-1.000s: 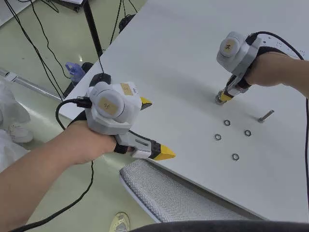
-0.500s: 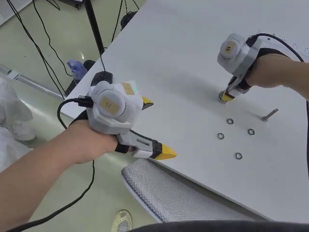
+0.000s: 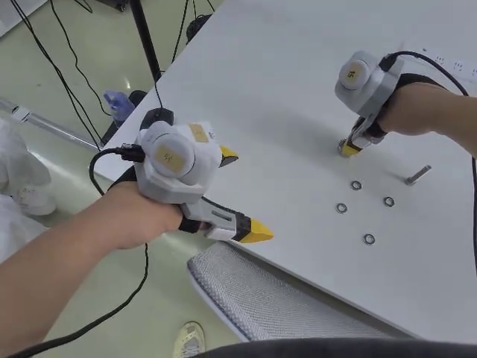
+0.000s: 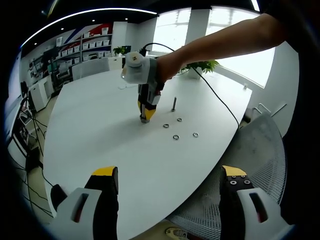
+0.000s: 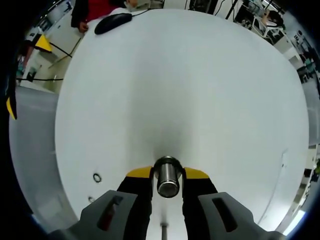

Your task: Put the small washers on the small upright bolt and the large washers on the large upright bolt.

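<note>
Firmly clenched on the large bolt [image 5: 168, 178]: right tool [image 3: 349, 147], yellow tips pressed to either side of the shaft, pointing down at the white counter [image 3: 283, 89]. Viewed along the jaws in the right gripper view, round end face of that bolt turned toward the camera. Viewed from the left gripper view, bolt upright under the tool, lower end at the counter surface.

Just beside those tips, on the person's side: closest washer [image 3: 356, 185], flat on the counter. Near it, a little farther from the right tool: second washer [image 3: 341, 208] and third washer [image 3: 388, 201]. Farthest out: last washer [image 3: 368, 239]. All four flat, apart from one another, too small to sort by size.

Past the third washer, on the side away from the left tool: thin bolt [image 3: 417, 175], apart from the washers, standing upright in the left gripper view.

Left tool [image 3: 242, 195] released, jaws spread wide with nothing between them, held off the counter's near edge above a grey mesh chair [image 3: 261, 298], well apart from the right tool and from every washer.
</note>
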